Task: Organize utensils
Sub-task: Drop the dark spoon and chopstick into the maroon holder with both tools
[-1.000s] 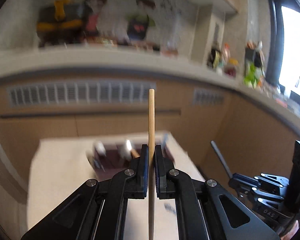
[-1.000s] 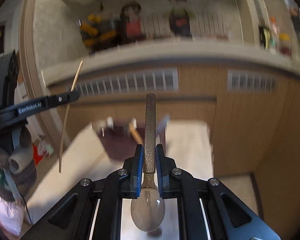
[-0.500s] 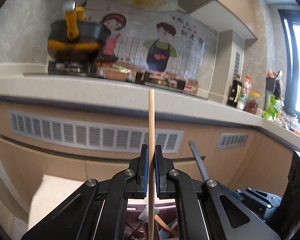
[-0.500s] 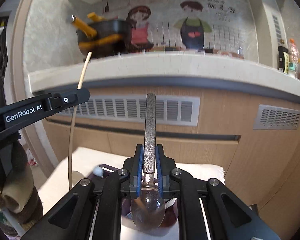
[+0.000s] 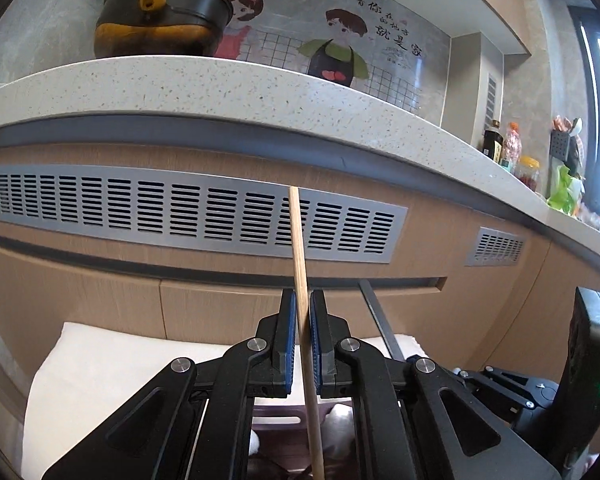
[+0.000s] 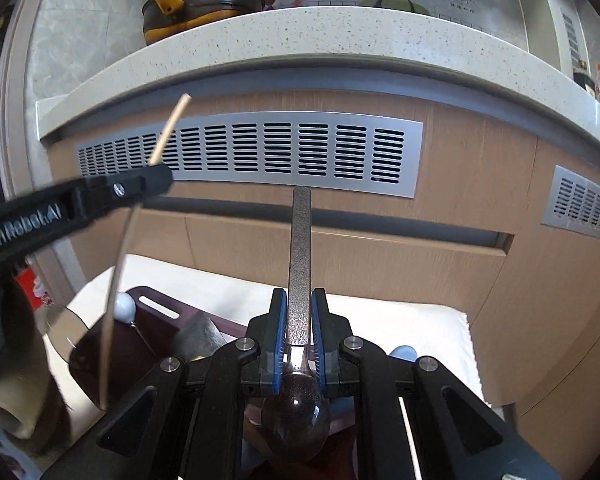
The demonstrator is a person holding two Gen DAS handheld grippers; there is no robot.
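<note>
My left gripper (image 5: 303,297) is shut on a thin wooden chopstick (image 5: 298,240) that stands nearly upright, leaning slightly left at the top. The right wrist view shows that same gripper (image 6: 156,178) at the left, the chopstick's (image 6: 114,300) lower end reaching down over a dark purple utensil tray (image 6: 156,320). My right gripper (image 6: 299,298) is shut on a metal spoon (image 6: 300,240), handle up, bowl (image 6: 296,420) hanging below the pads over the tray. The left wrist view catches the right gripper (image 5: 500,384) at the right, and the tray (image 5: 276,420) shows under my fingers.
The tray sits on a white padded table (image 6: 400,320) in front of a wooden cabinet with grey vents (image 6: 260,152). A speckled counter (image 5: 260,96) overhangs above, with a black pot (image 5: 160,24) on it. White round utensil ends (image 6: 124,306) and a clear disc (image 6: 64,332) lie by the tray.
Both grippers have moved forward and down toward the cabinet; the tray went from ahead of them to beneath them. The chopstick now leans slightly. Both grips are unchanged.
</note>
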